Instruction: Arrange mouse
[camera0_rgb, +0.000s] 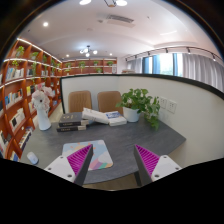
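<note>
Gripper view: claw (113, 164) open, potted plant (139, 103) beyond.

What seems a small pale rounded mouse (30, 157) is seen lying flat at the grey table's (115, 140) near left edge.

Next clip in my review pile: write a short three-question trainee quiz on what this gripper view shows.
1. True or false: the gripper has its fingers clamped on a computer mouse.
2. Multiple choice: what stands on the grey table at its far right end? A) a leafy green plant in a white pot B) a red kettle C) a glass bottle
3. Fill in: the stack of dark books lies to the ___ of the open white book.

Key: 1 false, the fingers stand apart with nothing between them and no mouse is visible; 2 A; 3 left.
</note>
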